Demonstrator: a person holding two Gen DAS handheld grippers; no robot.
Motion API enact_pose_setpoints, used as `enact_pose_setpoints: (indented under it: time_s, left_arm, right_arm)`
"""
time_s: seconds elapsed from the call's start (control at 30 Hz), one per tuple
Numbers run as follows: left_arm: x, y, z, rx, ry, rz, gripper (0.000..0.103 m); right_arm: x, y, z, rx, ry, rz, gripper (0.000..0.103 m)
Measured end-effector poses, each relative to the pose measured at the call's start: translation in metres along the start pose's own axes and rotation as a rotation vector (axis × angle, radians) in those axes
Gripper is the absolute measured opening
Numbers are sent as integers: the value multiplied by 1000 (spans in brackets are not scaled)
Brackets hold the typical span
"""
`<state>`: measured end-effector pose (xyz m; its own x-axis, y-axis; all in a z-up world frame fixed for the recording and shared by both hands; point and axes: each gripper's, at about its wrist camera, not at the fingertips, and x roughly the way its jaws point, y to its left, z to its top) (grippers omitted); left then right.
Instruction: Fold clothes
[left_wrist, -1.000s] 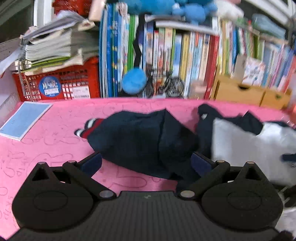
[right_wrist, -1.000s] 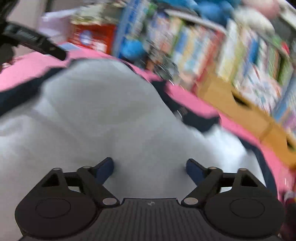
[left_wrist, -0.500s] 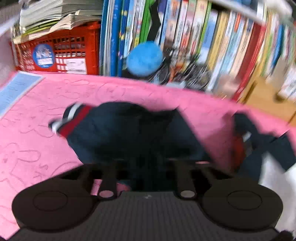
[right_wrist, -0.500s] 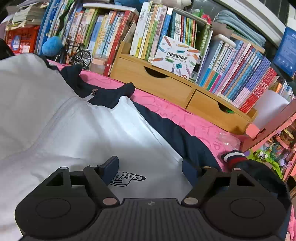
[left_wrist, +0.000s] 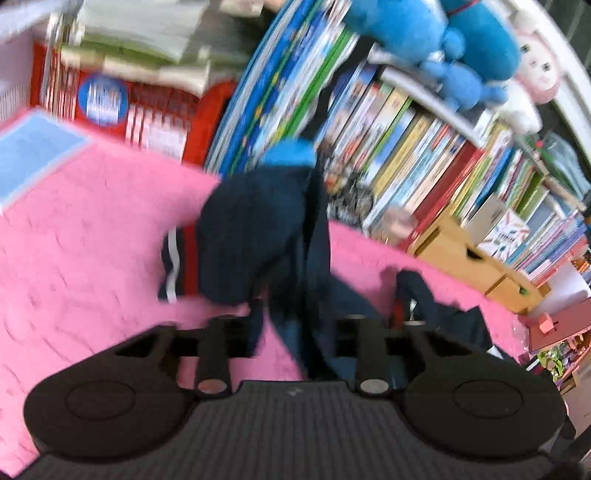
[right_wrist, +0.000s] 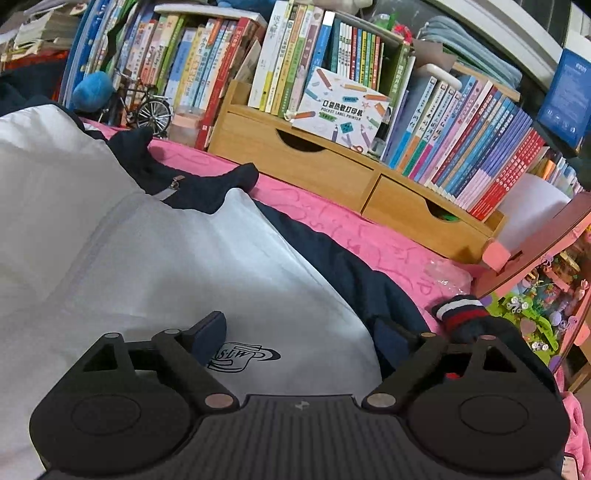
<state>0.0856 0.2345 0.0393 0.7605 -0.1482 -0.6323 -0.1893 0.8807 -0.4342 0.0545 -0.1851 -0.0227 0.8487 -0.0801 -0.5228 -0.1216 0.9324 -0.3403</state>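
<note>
Across the pink mat (left_wrist: 81, 236), mid-frame, a navy jacket (left_wrist: 258, 236) (striped cuff) hangs bunched between the opening left gripper (left_wrist: 291, 332); its white panel (right_wrist: 166, 258) lies under the widening, empty right gripper (right_wrist: 299, 339).

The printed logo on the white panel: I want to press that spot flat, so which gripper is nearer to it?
Right. The right gripper hovers over the logo, jaws opening. The left gripper is at the navy sleeve, logo not in its view.
</note>
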Motion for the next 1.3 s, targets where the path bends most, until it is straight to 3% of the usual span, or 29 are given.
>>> enact_pose_setpoints:
  time_s: [0.07,0.13,0.17,0.2,0.23,0.27,0.37,0.43,0.5,0.57,0.63,0.7,0.8,0.9,0.97,1.13,1.27,1.3]
  left_arm:
    - [16,-4,-2,-23,30,-21,73]
    - [34,-13,-5,-22,43,-53,90]
    - [44,-20,-8,-11,39,-42,84]
    - [56,-28,-10,0,39,2,70]
    - [64,-31,-10,-14,49,16,26]
    - [71,-35,-9,-28,56,27,9]
    - [48,-37,8,-86,-46,-29,4]
    - [0,-38,26,-40,-206,-40,4]
    - [-48,-24,40,-58,-329,-98,4]
    - [-87,-5,47,-44,-400,-94,6]
    - [-103,17,43,-32,-392,-7,6]
    - [-101,42,28,-36,-311,123,7]
    - [-81,75,-7,-65,-152,278,17]
    - [-65,88,-41,-45,0,346,24]
    - [-66,86,-57,15,55,366,29]
    - [-112,60,-64,88,36,256,47]
    - [-160,37,-56,83,-141,101,72]
    - [-171,30,-55,92,-189,64,73]
  right_arm:
    - [0,0,0,1,0,0,88]
    - [1,1,-1,3,0,-1,89]
    - [1,1,-1,3,0,-2,89]
    - [1,1,-1,3,0,-4,90]
    - [2,1,-1,2,0,-5,90]
    - [2,1,-1,4,1,-5,90]
    - [3,-2,-1,18,7,6,91]
    - [4,-6,-1,37,14,19,91]
    - [6,-9,-1,60,22,33,92]
    - [7,-12,-1,79,30,47,94]
    - [7,-12,-1,86,32,59,98]
    - [6,-11,-1,77,29,59,99]
    - [4,-6,-1,47,19,42,99]
    - [4,-6,-1,40,16,36,99]
    - [4,-6,-1,42,17,37,100]
    - [5,-8,-1,49,22,38,101]
    - [5,-7,-1,43,21,33,102]
    - [5,-7,-1,40,20,31,102]
